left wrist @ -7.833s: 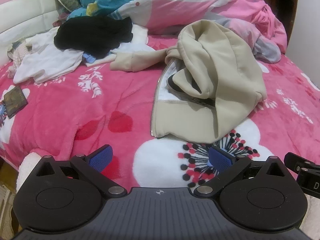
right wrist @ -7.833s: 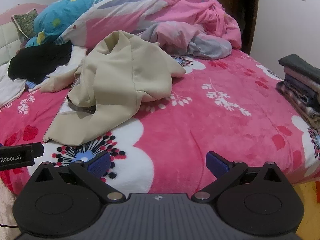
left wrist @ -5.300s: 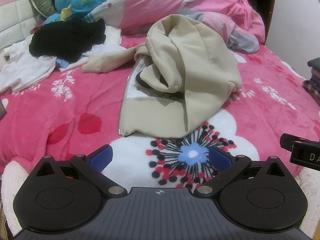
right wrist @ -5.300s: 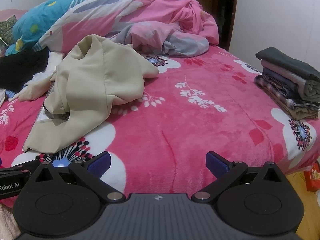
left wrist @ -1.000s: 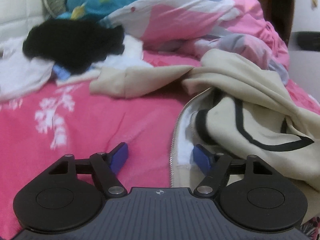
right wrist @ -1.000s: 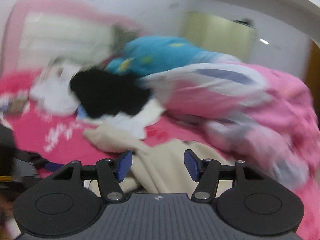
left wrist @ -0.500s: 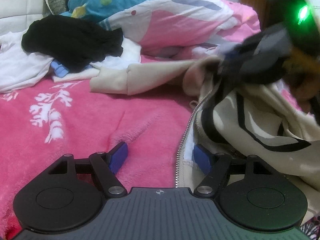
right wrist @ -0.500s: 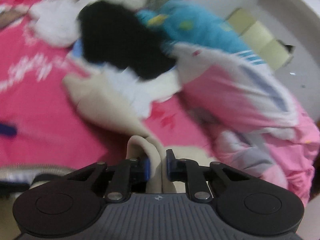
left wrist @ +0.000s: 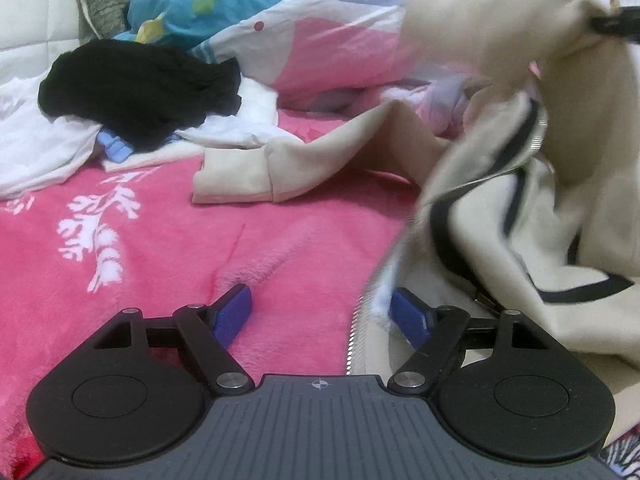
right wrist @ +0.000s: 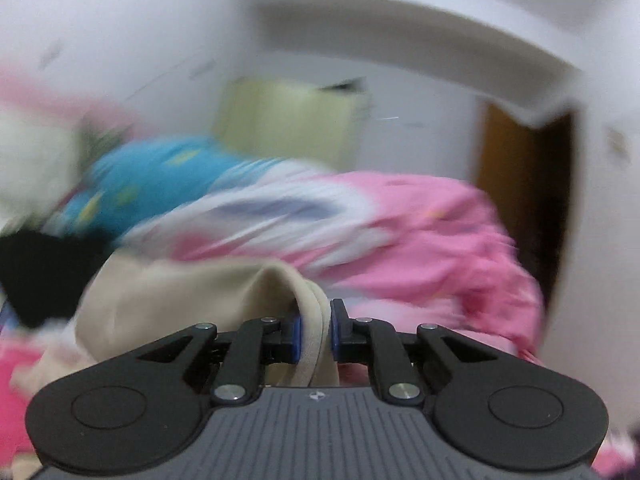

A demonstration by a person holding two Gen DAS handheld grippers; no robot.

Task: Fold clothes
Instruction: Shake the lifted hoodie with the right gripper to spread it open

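A beige zip jacket (left wrist: pixel 540 220) with black trim lies on the right of the pink bed, its upper part pulled up off the blanket. One sleeve (left wrist: pixel 280 164) trails left across the bed. My right gripper (right wrist: pixel 316 334) is shut on a bunched fold of the jacket (right wrist: pixel 180 296) and holds it high; the right wrist view is blurred. It shows as a dark tip (left wrist: pixel 612 24) at the top right of the left wrist view. My left gripper (left wrist: pixel 322 312) sits low over the blanket, jaws opening, with the jacket's zipper edge (left wrist: pixel 356 320) lying by the right pad, not pressed.
A black garment (left wrist: pixel 136 92) lies on white clothes (left wrist: pixel 40 148) at the back left. Behind them are a blue pillow (left wrist: pixel 208 4) and a bunched pink quilt (left wrist: pixel 320 52). Flowered pink blanket (left wrist: pixel 160 240) covers the bed. A brown door (right wrist: pixel 520 184) stands at the right.
The right gripper closed on the jacket's fold and swung up and to the right, lifting the jacket's top off the bed. The left gripper stayed in place.
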